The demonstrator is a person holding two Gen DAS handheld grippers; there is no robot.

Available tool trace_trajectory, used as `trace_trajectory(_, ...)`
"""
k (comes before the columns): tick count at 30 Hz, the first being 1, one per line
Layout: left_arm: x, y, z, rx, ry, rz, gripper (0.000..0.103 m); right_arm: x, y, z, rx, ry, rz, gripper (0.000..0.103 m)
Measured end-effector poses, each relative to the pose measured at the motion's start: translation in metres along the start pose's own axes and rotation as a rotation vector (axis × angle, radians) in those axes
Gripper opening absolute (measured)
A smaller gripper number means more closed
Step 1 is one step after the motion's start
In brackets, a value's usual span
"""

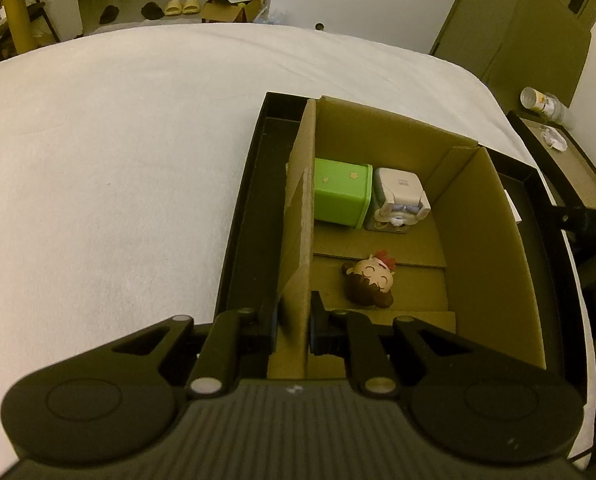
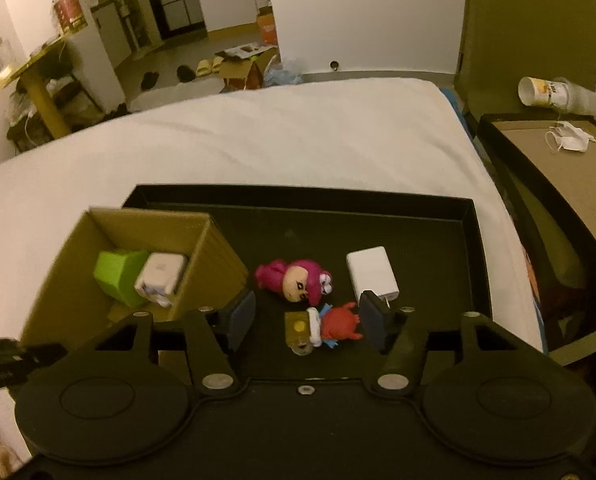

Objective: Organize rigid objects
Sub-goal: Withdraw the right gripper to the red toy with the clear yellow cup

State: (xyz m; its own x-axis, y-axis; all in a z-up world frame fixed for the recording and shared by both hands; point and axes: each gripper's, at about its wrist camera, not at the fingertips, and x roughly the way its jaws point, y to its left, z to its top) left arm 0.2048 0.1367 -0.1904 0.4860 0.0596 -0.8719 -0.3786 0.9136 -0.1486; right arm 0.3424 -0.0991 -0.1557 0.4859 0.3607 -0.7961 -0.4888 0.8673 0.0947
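Left gripper [image 1: 293,322] is clamped on the near wall of the cardboard box [image 1: 493,240], one pad on each face of the wall, steadying it. Right gripper [image 2: 306,316] stands partly spread over the black tray [image 2: 473,248], holding nothing; its jaws frame a small red figure [image 2: 339,322] without the pads pressing on it.

Progress, as judged from the layout: roughly half done. Three items already lie inside the box: a green cube [image 1: 339,194] and a white cube [image 1: 399,200], side by side and touching at the far end, and a brown-haired doll head [image 1: 371,282] nearer the gripper, apart from the cubes. Three items are left outside the box on the tray floor: the red figure, lying on its side with a yellowish piece at its left end; a pink doll [image 2: 294,280], just beyond it and nearly touching; and a white block [image 2: 371,272], to the right, near the right fingertip.

Containers: the box sits inside the tray at its left end, seen from the right wrist, and the tray rests on a white bed [image 2: 298,140]. A second shallow tray [image 2: 577,184] lies off the bed to the right, carrying a face mask [image 2: 569,140]; a tipped cup [image 2: 545,92] lies behind it. The red figure appears to be the next pick.
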Motion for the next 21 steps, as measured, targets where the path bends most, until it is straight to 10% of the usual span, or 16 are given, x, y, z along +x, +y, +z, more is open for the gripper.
trace_trajectory(21,-0.002,-0.004,-0.002,-0.020,-0.004,0.021,0.012,0.052,-0.003,-0.023,-0.083,0.034,-0.011,0.066)
